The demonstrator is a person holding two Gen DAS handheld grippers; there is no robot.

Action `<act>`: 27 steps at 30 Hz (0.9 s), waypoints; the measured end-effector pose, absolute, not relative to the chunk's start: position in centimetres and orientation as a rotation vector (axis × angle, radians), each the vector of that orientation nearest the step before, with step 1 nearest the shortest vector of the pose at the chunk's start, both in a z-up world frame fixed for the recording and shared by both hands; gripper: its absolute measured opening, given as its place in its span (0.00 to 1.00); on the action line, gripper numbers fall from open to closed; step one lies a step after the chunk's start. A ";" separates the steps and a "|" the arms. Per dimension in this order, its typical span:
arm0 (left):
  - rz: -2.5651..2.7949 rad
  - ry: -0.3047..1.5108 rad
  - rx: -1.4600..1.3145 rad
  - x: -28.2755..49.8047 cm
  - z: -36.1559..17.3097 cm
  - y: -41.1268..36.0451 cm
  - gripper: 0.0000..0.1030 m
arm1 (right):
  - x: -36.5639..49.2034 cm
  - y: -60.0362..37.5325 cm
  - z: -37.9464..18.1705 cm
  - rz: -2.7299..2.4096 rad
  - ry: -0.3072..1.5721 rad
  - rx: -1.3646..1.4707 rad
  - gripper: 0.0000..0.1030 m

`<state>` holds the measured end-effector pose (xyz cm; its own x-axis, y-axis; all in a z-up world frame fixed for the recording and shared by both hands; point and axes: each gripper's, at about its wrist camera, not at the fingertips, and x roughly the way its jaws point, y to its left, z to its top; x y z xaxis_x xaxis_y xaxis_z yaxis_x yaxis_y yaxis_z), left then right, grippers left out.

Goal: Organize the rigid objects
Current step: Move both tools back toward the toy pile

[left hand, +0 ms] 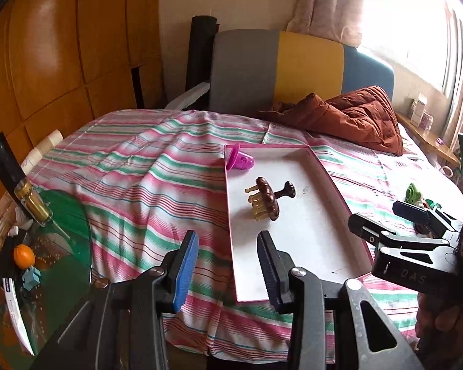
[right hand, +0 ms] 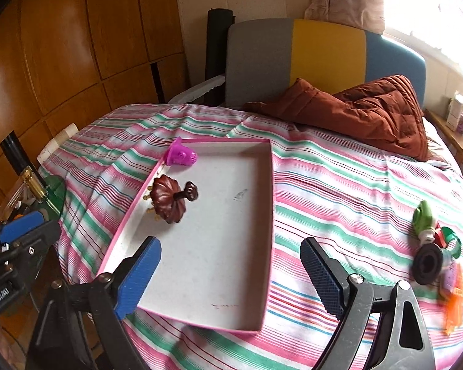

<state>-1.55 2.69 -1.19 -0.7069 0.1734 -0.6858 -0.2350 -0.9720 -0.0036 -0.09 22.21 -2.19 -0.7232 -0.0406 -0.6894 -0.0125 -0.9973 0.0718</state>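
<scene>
Far ahead of the jaws, a grey, yellow and blue headboard [right hand: 324, 58] with a rust-brown quilt [right hand: 364, 111] bunched below it. Under and around the jaws, a pink, green and white striped sheet [left hand: 139, 166]. Left of the jaws, orange wooden wall panels [left hand: 61, 46], a green glass tabletop [left hand: 68, 231] bearing an orange [left hand: 24, 256] and a gold-capped bottle [left hand: 32, 203]
</scene>
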 end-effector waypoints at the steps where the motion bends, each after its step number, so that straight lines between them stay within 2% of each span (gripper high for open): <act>1: 2.713 0.136 -1.068 -1.4 -1.1 2.9 0.38 | 0.2 22.5 -2.1 -2.905 -0.114 1.160 0.89; 14: 2.692 0.280 -0.996 0.0 -0.5 5.8 0.38 | 2.9 27.2 -1.5 -3.000 -0.156 1.143 0.89; 27: 2.565 0.374 -0.995 0.4 -1.3 10.8 0.38 | 7.1 38.7 -0.1 -3.214 -0.222 1.204 0.91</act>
<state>0.35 10.82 -1.30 -0.6855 0.2366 -0.6886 -0.4235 -0.8989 0.1127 7.08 38.73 -0.05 -0.7161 0.2304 -0.6589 -0.3189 -0.9477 0.0152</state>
